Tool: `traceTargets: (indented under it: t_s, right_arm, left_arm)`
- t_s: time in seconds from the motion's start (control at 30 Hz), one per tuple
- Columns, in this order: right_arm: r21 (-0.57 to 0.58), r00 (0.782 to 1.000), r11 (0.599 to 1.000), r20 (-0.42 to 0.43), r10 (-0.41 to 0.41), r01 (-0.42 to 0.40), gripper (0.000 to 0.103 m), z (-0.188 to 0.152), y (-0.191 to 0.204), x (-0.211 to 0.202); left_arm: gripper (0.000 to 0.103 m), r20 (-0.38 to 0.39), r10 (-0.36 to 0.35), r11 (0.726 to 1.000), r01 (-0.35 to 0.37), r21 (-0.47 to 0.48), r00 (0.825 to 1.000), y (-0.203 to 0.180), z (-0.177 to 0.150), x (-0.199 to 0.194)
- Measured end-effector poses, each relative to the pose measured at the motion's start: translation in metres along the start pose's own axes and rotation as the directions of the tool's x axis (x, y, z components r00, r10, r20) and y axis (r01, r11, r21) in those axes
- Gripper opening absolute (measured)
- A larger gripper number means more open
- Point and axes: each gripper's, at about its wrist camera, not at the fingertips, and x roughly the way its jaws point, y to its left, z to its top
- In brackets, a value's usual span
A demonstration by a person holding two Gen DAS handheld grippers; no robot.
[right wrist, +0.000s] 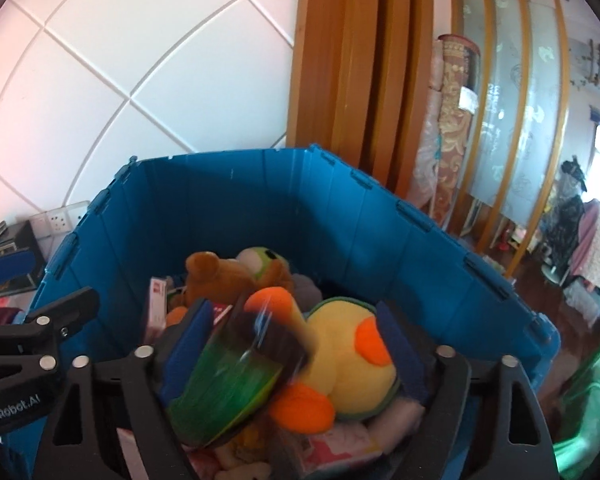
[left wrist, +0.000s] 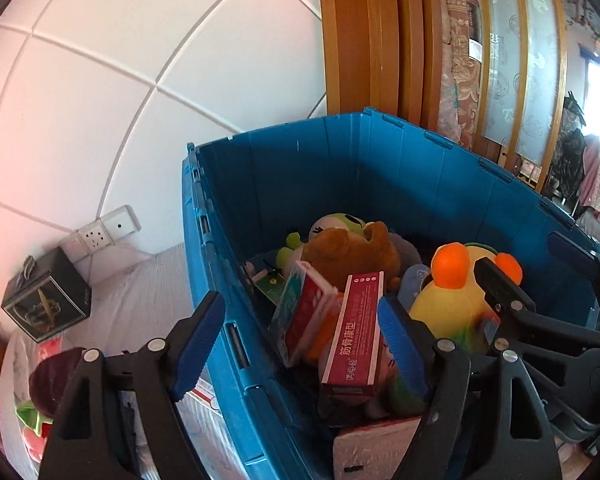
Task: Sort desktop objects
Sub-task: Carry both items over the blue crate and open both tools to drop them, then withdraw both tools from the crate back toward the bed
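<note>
A big blue crate point(left wrist: 300, 184) holds plush toys and boxes: a brown bear point(left wrist: 348, 252), a yellow duck plush point(left wrist: 456, 300) with orange parts, and a red medicine box point(left wrist: 356, 332). My left gripper point(left wrist: 300, 344) is open and empty, straddling the crate's left wall. In the right wrist view the crate point(right wrist: 340, 232) fills the frame. My right gripper point(right wrist: 296, 344) is open above the crate, and a blurred green round object point(right wrist: 228, 392) is between its fingers, apparently loose, over the yellow duck point(right wrist: 352, 352).
A dark gift box point(left wrist: 46, 300) and wall sockets point(left wrist: 100, 232) stand left of the crate by the tiled wall. A bag of red and green items point(left wrist: 36, 400) lies at lower left. Wooden door frame point(left wrist: 360, 40) and a rolled rug point(left wrist: 460, 64) stand behind.
</note>
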Motion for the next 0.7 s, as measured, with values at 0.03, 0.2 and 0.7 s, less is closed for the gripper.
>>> traceTargets:
  t_s: [0.03, 0.2, 0.7]
  right_arm:
    - [-0.003, 1.0, 1.0, 0.008, -0.007, 0.007, 0.087, 0.0, 0.0, -0.001]
    - [-0.01, 1.0, 1.0, 0.021, -0.022, 0.022, 0.087, 0.002, 0.004, -0.002]
    - [0.054, 0.997, 0.996, 0.047, 0.068, -0.071, 0.103, 0.003, -0.009, -0.008]
  left_arm:
    - [0.078, -0.005, 0.002, 1.0, -0.002, -0.001, 1.0, 0.0, 0.0, 0.001]
    - [0.078, 0.011, 0.034, 0.999, -0.034, 0.01, 0.999, -0.002, 0.0, 0.0]
    - [0.078, 0.146, -0.023, 0.984, 0.048, -0.173, 0.989, 0.047, -0.035, -0.044]
